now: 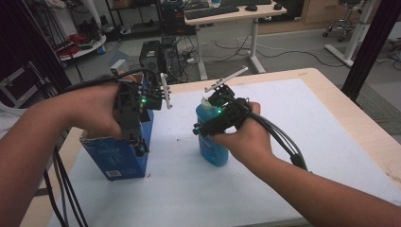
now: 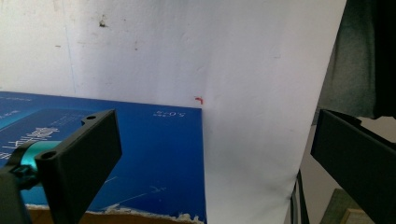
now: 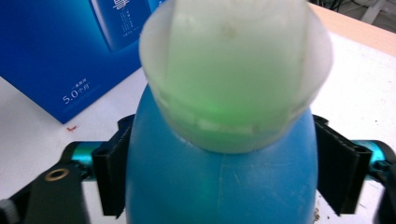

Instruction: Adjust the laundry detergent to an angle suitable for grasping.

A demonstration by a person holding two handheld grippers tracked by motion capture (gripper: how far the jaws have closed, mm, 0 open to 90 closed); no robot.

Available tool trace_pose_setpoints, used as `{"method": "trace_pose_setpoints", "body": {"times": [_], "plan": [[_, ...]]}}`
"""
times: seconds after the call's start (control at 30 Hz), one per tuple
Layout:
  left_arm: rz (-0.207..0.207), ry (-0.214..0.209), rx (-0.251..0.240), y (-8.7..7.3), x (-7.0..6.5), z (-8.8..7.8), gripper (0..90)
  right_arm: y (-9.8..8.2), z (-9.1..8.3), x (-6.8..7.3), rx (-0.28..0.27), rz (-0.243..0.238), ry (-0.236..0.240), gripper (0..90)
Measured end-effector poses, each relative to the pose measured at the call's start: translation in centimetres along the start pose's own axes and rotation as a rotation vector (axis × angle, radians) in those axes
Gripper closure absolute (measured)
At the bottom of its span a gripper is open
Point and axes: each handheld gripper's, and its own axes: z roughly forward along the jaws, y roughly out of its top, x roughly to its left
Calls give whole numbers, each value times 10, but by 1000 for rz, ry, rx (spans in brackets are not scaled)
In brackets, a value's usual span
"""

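Right gripper (image 1: pixel 204 124) is clamped on the blue bottle (image 1: pixel 213 142): in the right gripper view both black jaws sit flush against the bottle's (image 3: pixel 219 182) shoulders, one at 9 o'clock and one at 3 o'clock of its body, with the translucent white cap (image 3: pixel 236 70) at 12 o'clock just above them. The bottle stands upright on the white table cover (image 1: pixel 283 137), near the middle of the high view, just toward 3 o'clock of the blue carton (image 1: pixel 120 156); the two are close but apart. The right hand (image 1: pixel 246 137) wraps the gripper body from the 4 o'clock side, cables trailing off toward 4 o'clock. Left gripper (image 1: pixel 137 146) hangs over the carton's open top, pointing down, in the left hand (image 1: pixel 101 113). Its jaws stand wide apart in the left gripper view, one at 8 o'clock over the carton's printed blue face (image 2: pixel 154 158), the other at 3 o'clock over the white cover (image 2: pixel 252 93); nothing between them, and I can't tell whether either jaw touches the carton. The carton's torn cardboard edge runs along 6 o'clock of that view. A small red mark (image 2: pixel 199 99) sits on the cover just past the carton's corner. In the right gripper view the carton (image 3: pixel 60 51) fills the 10 o'clock corner behind the bottle.
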Motion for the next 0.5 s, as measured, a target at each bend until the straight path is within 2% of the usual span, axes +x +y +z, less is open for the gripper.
{"method": "trace_pose_setpoints", "body": {"times": [0.17,0.2,0.5], "plan": [[-1,1,-1,0,0,0,18,0,0,-1,2,0,-9,196],[-4,3,-3,0,0,0,18,0,0,-1,1,3,-6,245],[-6,4,-4,-1,0,0,18,-1,2,1,4,-6,-6,279]]}}
